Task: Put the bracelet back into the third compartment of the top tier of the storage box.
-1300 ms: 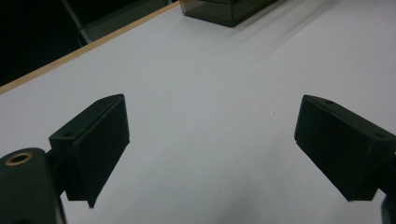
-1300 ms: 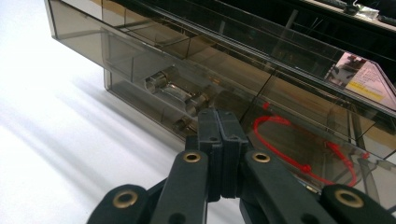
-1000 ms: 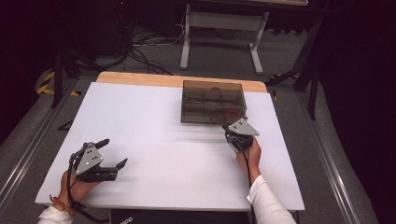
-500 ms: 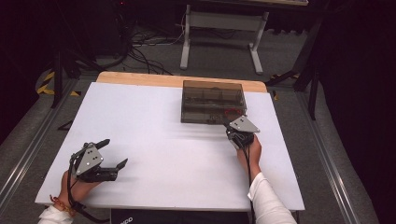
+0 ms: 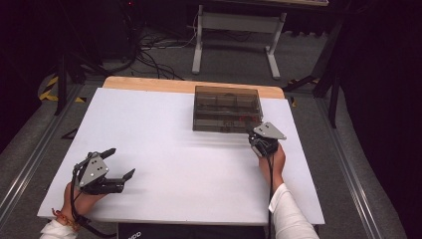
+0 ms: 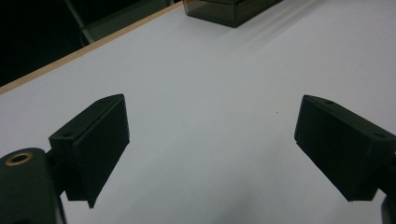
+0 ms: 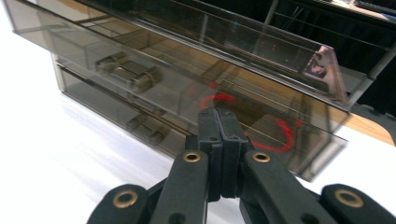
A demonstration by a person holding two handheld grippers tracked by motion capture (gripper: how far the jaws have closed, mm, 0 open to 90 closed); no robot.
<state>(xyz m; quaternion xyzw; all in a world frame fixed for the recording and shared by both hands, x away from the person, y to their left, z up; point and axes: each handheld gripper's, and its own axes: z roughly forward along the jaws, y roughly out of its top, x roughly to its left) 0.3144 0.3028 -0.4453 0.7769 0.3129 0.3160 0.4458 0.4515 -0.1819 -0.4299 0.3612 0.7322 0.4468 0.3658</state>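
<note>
Sitting just ahead of the closed right tongs — the smoky drawer box.

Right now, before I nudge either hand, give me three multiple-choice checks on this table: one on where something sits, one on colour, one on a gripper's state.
1. Where does the box stand on the table?
A. near edge, left
B. far edge, right of middle
C. dead centre

2. What colour is the box?
A. smoky see-through brown
B. solid white
C. bright blue

3. How do the right gripper's jaws stand?
A. wide apart
B. closed around a cup
C. pressed together, nothing between

Answers: 1 B, it sits by the wooden far strip. 2 A, drawers show through its walls. 3 C, the pads meet just before the box front.
</note>
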